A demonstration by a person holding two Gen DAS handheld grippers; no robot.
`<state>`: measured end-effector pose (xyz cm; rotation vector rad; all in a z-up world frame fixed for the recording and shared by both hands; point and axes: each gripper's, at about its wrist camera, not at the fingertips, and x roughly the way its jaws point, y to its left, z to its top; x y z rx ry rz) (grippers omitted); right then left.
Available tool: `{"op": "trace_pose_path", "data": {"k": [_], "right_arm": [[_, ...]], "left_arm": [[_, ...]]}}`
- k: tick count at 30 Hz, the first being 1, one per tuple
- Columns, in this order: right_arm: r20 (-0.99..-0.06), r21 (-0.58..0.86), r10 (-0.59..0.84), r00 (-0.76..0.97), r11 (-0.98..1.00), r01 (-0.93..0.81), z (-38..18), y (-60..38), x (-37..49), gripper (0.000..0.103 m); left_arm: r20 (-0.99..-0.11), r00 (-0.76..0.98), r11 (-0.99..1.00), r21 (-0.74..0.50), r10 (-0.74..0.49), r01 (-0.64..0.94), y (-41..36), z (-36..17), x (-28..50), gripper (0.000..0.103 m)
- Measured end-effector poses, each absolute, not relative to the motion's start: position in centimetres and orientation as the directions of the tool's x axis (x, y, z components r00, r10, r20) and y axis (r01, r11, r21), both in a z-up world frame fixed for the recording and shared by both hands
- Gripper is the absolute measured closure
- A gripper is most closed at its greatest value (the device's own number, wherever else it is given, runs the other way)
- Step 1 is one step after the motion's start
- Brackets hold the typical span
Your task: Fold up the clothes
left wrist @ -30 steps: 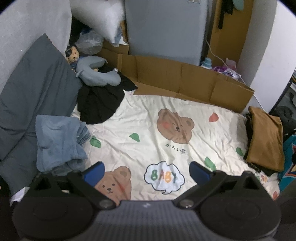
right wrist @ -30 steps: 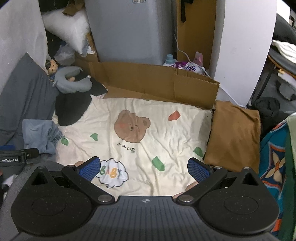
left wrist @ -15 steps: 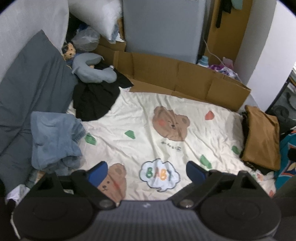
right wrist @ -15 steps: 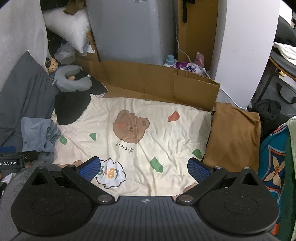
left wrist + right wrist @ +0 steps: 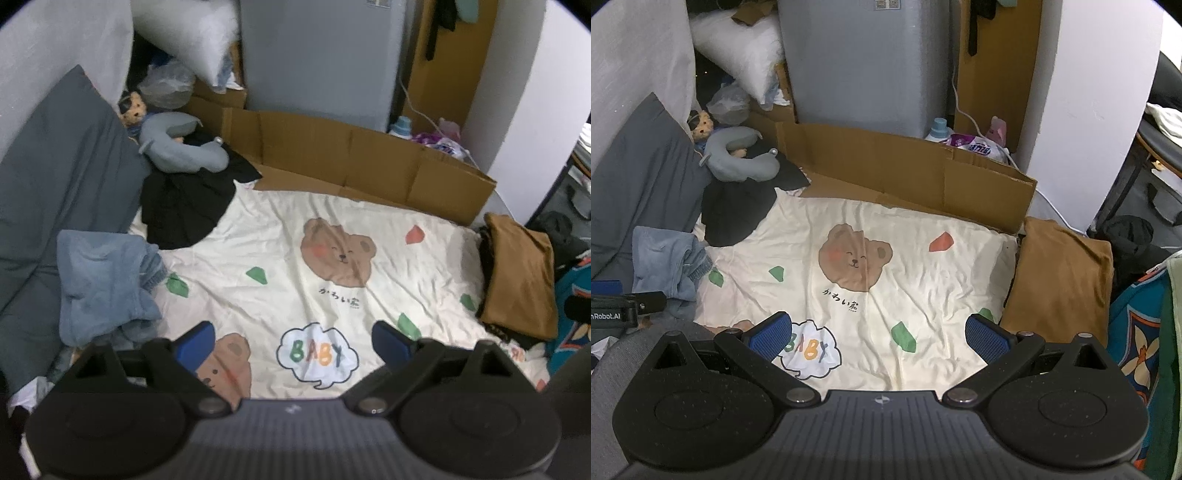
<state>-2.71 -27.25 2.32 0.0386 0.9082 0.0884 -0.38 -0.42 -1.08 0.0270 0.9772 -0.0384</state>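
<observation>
Cream cotton, lightly creased, fills the middle of your view — a bear-print sheet [image 5: 295, 258] spread flat, with a "BABY" cloud just ahead of your left gripper [image 5: 293, 341]. Its blue-padded jaws stand wide apart with nothing between them; your right gripper [image 5: 879, 334] also gapes wide and empty above the sheet's near edge.

The clothes lie around the rim. A crumpled pale-blue denim garment [image 5: 103, 284] is heaped at the sheet's left edge, and a limp black garment [image 5: 184, 206] overlaps the far left corner. A folded mustard-brown garment [image 5: 1060, 280], smooth and rectangular, sits against the right edge.

A grey U-shaped neck pillow [image 5: 177, 147] rests on the black garment, a small plush doll [image 5: 131, 110] just behind it. A slate-grey cushion [image 5: 55, 177] leans along the left; a creased cardboard panel [image 5: 351, 166] walls off the far side.

Nothing on the sheet has shifted since a second ago. Your left jaws have narrowed slightly and the left view sits a touch differently — the right view barely changes.
</observation>
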Motion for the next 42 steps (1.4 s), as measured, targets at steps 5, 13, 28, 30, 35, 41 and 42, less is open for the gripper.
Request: {"op": "trace_pose_path", "data": {"k": [5,13,28,30,35,41,42], "right_arm": [[-0.779,0.097,0.108,0.618,0.994,-0.051,2.3,-27.4,-2.8,0.000],[-0.771,0.104,0.110,0.627,0.993,-0.047,2.3,-27.3,-2.9,0.000],[-0.780,0.067,0.088,0.619,0.996,-0.057,2.2,-26.7,-2.5,0.000],[-0.777,0.063,0.086,0.623,0.996,-0.059,2.2,-26.6,-2.6,0.000],[-0.777,0.053,0.073,0.625,0.997,-0.052,2.2,-26.6,-2.6,0.000],[-0.779,0.038,0.058,0.624,0.998,-0.045,2.3,-26.4,-2.5,0.000],[-0.779,0.037,0.056,0.624,0.998,-0.044,2.3,-26.4,-2.5,0.000]], "left_arm": [[-0.829,0.559,0.999,0.016,-0.012,0.045,-0.4,-1.3,-0.2,0.007],[-0.833,0.553,1.000,0.001,-0.017,0.031,0.1,-1.4,-0.3,0.004],[-0.829,0.559,1.000,0.015,0.001,0.021,-0.1,-1.2,-0.2,0.003],[-0.829,0.559,1.000,0.012,-0.003,0.023,0.2,-1.2,-0.1,0.003],[-0.827,0.562,0.999,0.019,0.001,0.027,0.3,-1.1,0.0,0.003],[-0.830,0.558,0.999,0.018,0.001,0.026,0.3,-1.2,0.2,0.003],[-0.831,0.557,1.000,0.018,0.000,0.026,0.4,-1.2,0.3,0.003]]}}
